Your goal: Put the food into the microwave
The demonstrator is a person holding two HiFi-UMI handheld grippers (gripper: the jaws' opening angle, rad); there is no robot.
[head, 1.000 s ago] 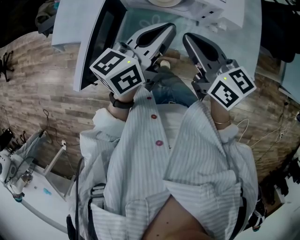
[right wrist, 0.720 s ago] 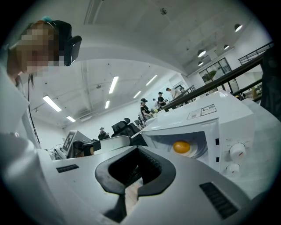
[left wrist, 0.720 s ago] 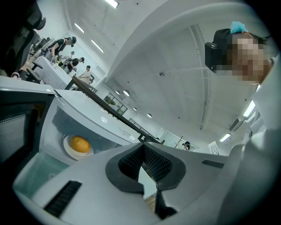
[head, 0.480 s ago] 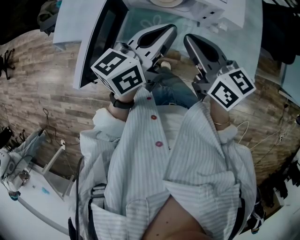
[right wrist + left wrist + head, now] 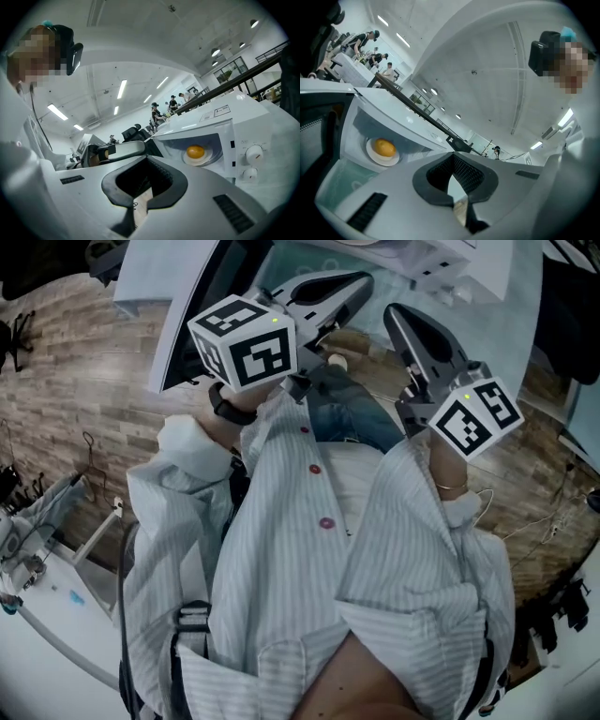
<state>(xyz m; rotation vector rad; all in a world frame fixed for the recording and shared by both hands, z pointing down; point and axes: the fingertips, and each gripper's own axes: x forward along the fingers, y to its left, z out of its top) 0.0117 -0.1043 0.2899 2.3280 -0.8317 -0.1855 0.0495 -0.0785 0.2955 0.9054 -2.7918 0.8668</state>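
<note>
Left hand-held gripper [image 5: 364, 282] turned; gripper views alone show food [image 5: 385, 147].

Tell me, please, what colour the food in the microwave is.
Orange-yellow food; the right gripper view shows it best.

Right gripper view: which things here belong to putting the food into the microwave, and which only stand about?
Belong to the job:
- microwave
- its open door
- round orange food, already inside
- white plate under the food

Only standing about:
- people in the background
- black chair near them
</note>
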